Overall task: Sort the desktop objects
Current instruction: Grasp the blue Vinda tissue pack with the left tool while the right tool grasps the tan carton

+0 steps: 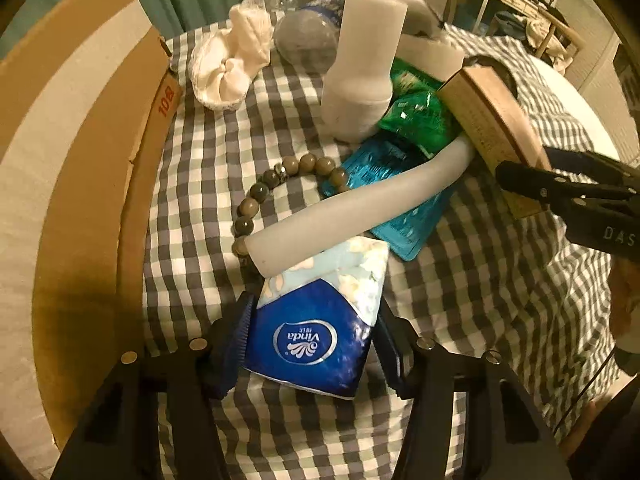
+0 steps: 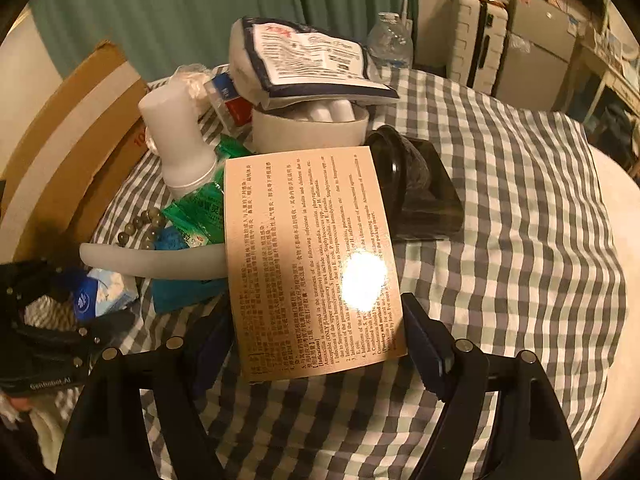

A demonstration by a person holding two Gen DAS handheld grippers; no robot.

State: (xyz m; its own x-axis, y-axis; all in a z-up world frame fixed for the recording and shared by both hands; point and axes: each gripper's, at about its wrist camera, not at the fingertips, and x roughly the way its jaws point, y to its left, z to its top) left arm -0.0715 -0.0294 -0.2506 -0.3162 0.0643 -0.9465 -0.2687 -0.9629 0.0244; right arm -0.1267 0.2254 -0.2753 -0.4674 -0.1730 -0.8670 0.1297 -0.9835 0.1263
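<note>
My left gripper (image 1: 316, 340) is shut on a blue Vinda tissue pack (image 1: 312, 344), held just above the checked tablecloth (image 1: 208, 152). My right gripper (image 2: 316, 344) is shut on a tan medicine box (image 2: 308, 256) with printed text; the box (image 1: 492, 128) and the right gripper (image 1: 560, 180) also show in the left wrist view. A white curved tube (image 1: 352, 208), a bead bracelet (image 1: 276, 184), a teal packet (image 1: 396, 216), a green packet (image 1: 420, 120) and a white bottle (image 1: 364, 68) lie in a pile beyond the tissue pack.
A cardboard box (image 1: 80, 128) stands at the table's left edge. A white cloth bundle (image 1: 236, 64), a clear bottle (image 1: 308, 36), a white bowl with rolls (image 2: 312, 128), a wrapped white pack (image 2: 308, 60) and a dark glass dish (image 2: 416, 188) sit behind.
</note>
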